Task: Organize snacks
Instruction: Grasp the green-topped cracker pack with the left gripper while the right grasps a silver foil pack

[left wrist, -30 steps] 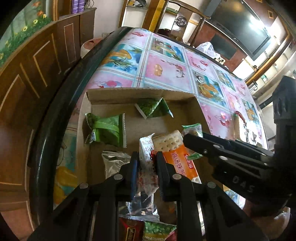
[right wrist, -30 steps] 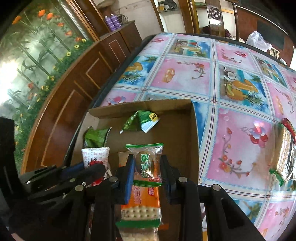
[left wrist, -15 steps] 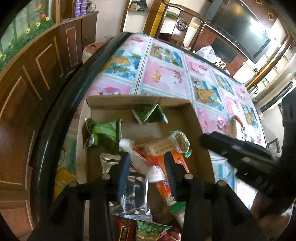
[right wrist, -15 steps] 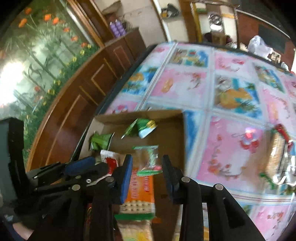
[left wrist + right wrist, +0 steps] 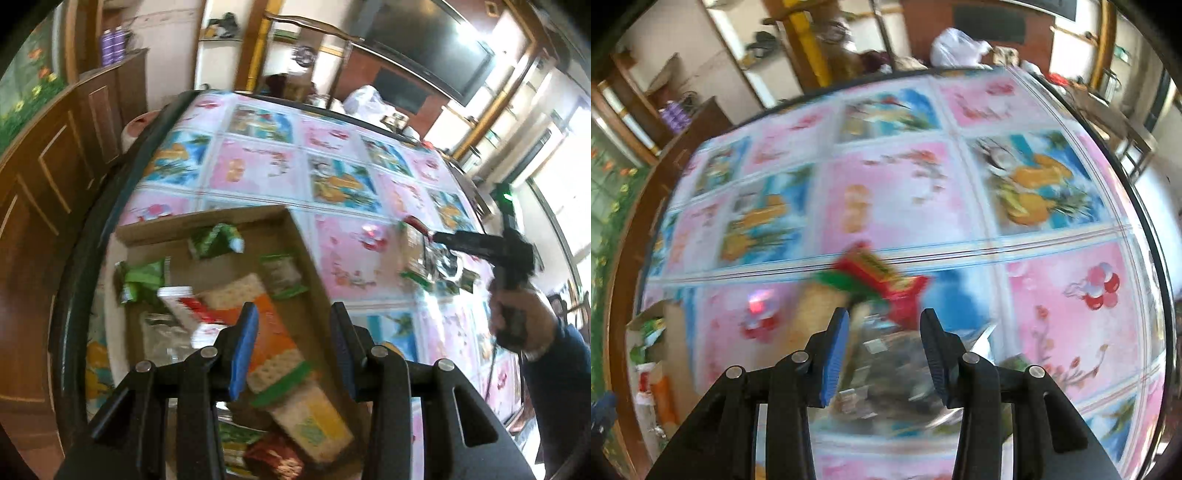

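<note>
A cardboard box (image 5: 207, 225) on the table holds an orange cracker pack (image 5: 273, 332), a white-and-red packet (image 5: 184, 302), a clear green-edged packet (image 5: 282, 275) and green packets (image 5: 142, 275). My left gripper (image 5: 294, 310) hangs open above the cracker pack with nothing between its pads. My right gripper (image 5: 882, 314) is over a loose snack pile on the table, its jaws opening and empty, above shiny wrappers (image 5: 886, 369) and just short of a red-and-green packet (image 5: 886, 284). The left wrist view shows that right gripper (image 5: 437, 236) in a hand at the pile (image 5: 421, 258). The box (image 5: 650, 332) lies far left.
The round table (image 5: 258, 166) carries a pink and blue fruit-print cloth and a dark rim. A wooden cabinet (image 5: 44, 177) stands close on the left. A white plastic bag (image 5: 956, 48) and a chair are at the far edge. The right wrist view is motion-blurred.
Both grippers opened and let their packets drop into the box. The left gripper rose a little. The right gripper swung away from the box to the snack pile on the table.
</note>
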